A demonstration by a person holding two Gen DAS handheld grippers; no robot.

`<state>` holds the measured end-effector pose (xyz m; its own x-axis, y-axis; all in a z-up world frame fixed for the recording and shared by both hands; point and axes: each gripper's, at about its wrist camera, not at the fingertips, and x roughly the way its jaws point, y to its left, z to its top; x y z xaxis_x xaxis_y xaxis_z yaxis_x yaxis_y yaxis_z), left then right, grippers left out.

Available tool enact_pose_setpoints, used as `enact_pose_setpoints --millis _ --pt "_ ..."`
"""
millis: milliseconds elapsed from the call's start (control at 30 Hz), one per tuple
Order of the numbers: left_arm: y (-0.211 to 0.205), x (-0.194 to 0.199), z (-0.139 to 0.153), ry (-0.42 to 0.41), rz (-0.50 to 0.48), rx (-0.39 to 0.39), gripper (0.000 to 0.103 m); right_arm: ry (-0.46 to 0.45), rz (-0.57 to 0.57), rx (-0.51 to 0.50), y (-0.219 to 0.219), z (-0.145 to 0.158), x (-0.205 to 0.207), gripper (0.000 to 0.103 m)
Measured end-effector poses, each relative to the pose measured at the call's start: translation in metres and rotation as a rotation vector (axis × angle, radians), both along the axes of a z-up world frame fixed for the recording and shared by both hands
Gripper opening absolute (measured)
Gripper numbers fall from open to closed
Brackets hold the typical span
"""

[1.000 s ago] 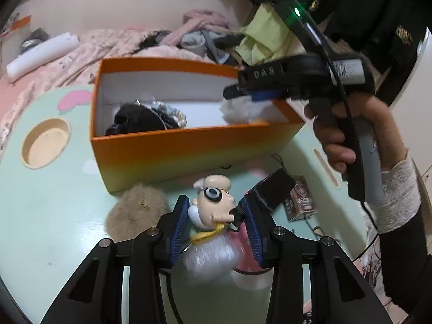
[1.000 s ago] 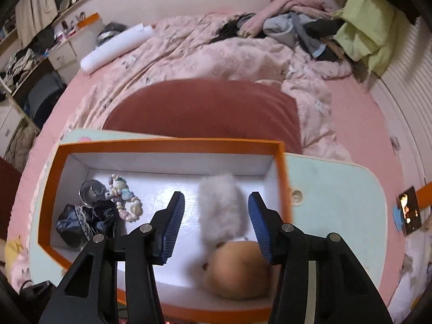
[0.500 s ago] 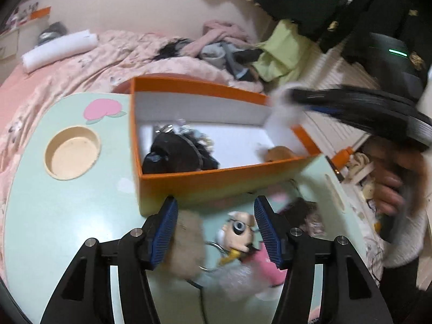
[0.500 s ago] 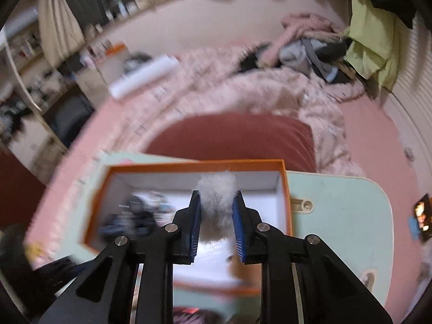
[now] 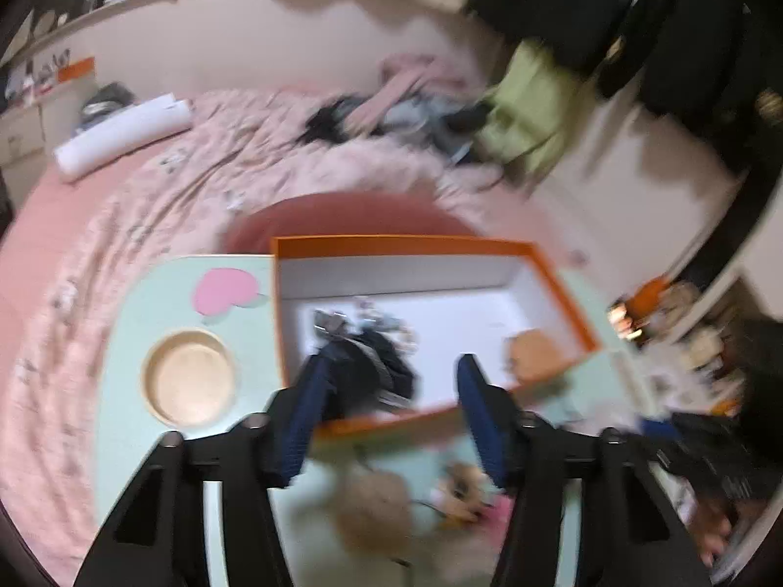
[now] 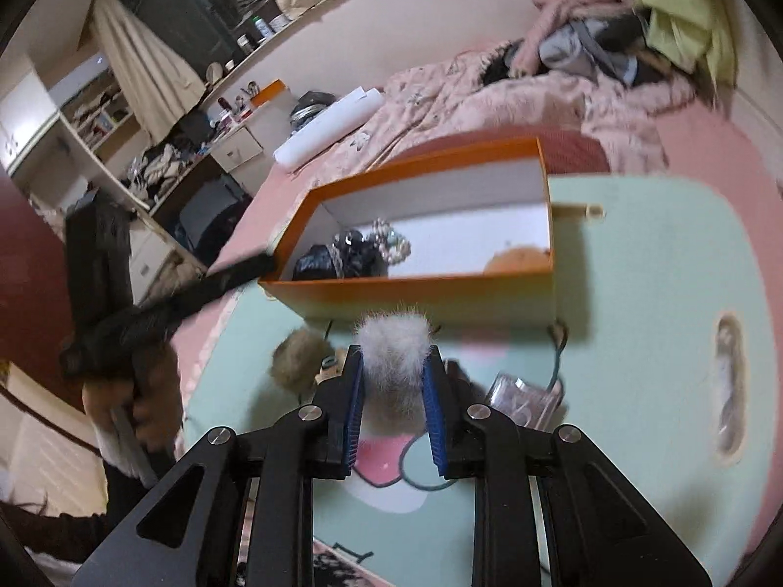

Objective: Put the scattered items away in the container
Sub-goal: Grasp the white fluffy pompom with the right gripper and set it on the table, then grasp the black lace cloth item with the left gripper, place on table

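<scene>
Since the earlier frame: right gripper [image 6: 392, 381] has come out of the orange box [image 6: 416, 288], white pompom [image 6: 393, 354] pinched between its blue pads, now above the table in front of the box; left gripper [image 5: 391, 408] has risen, fingers spread and empty, blurred.

Box, one: open, white inside; holds one black bundle [image 6: 337, 259], one bead string [image 6: 391, 242], one tan round item [image 6: 518, 259].

On table outside box: one brown pompom [image 6: 296, 357], one small figure keychain [image 5: 462, 491] (blurred), one clear packet [image 6: 523, 398], one dark cord [image 6: 555, 367].

Surface: mint-green table [image 6: 636, 293] with pink heart mark [image 5: 225, 291] and round wooden recess [image 5: 188, 384].

Room: bed with pink quilt [image 6: 465, 93], clothes heap [image 6: 577, 44], white roll [image 6: 328, 127], cluttered shelves [image 6: 98, 117].
</scene>
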<state>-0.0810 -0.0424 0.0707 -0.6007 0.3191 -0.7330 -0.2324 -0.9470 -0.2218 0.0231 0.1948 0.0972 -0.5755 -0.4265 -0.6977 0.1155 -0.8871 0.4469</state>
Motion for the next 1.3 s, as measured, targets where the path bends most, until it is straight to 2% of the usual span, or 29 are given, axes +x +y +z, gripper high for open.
enact_pose_setpoints --millis 200,267,333,400,467,500,533,600,667,767,933,1000,1133,1233,1300 --pt "0.018 -0.041 -0.024 -0.176 -0.061 -0.128 0.04 -0.058 0.05 -0.075 -0.005 -0.023 0.006 0.026" --pt "0.024 -0.045 -0.029 -0.186 -0.061 -0.193 0.04 -0.079 0.035 -0.087 -0.004 -0.034 0.005 0.026" --pt "0.03 -0.047 -0.031 -0.202 -0.065 -0.238 0.042 -0.093 0.007 -0.056 -0.003 -0.043 0.005 0.029" --pt "0.037 -0.049 -0.033 -0.207 -0.07 -0.271 0.047 -0.097 -0.005 -0.038 -0.002 -0.047 0.007 0.029" --pt "0.043 -0.049 -0.036 -0.196 -0.07 -0.316 0.048 -0.1 -0.005 -0.066 0.0 -0.049 0.007 0.029" --pt "0.044 -0.049 -0.036 -0.189 -0.071 -0.329 0.044 -0.097 -0.006 -0.072 0.001 -0.049 0.007 0.03" --pt "0.044 -0.048 -0.035 -0.187 -0.076 -0.325 0.04 -0.09 -0.008 -0.073 0.002 -0.047 0.008 0.03" --pt "0.043 -0.048 -0.035 -0.182 -0.076 -0.314 0.026 -0.08 -0.01 -0.07 0.002 -0.045 0.01 0.03" --pt "0.043 -0.047 -0.033 -0.164 -0.07 -0.314 0.019 -0.071 -0.013 -0.076 0.004 -0.043 0.011 0.03" --pt "0.036 -0.047 -0.025 -0.147 -0.066 -0.258 0.007 -0.062 -0.018 -0.076 0.005 -0.042 0.013 0.03" --pt "0.017 -0.038 0.013 -0.061 -0.061 -0.097 0.006 -0.048 -0.03 -0.082 0.004 -0.038 0.014 0.03" --pt "0.008 -0.026 0.035 -0.016 -0.072 -0.024 0.006 -0.043 -0.037 -0.08 0.005 -0.036 0.015 0.03" --pt "-0.006 0.004 0.063 0.049 -0.112 0.064 0.006 -0.026 -0.044 -0.076 0.006 -0.028 0.015 0.03" --pt "-0.016 0.025 0.059 0.049 -0.12 0.093 0.006 0.001 -0.029 -0.063 0.003 -0.015 0.011 0.03" --pt "-0.024 0.04 0.044 0.035 -0.098 0.1 0.006 0.025 -0.014 -0.051 -0.002 -0.003 0.003 0.03"
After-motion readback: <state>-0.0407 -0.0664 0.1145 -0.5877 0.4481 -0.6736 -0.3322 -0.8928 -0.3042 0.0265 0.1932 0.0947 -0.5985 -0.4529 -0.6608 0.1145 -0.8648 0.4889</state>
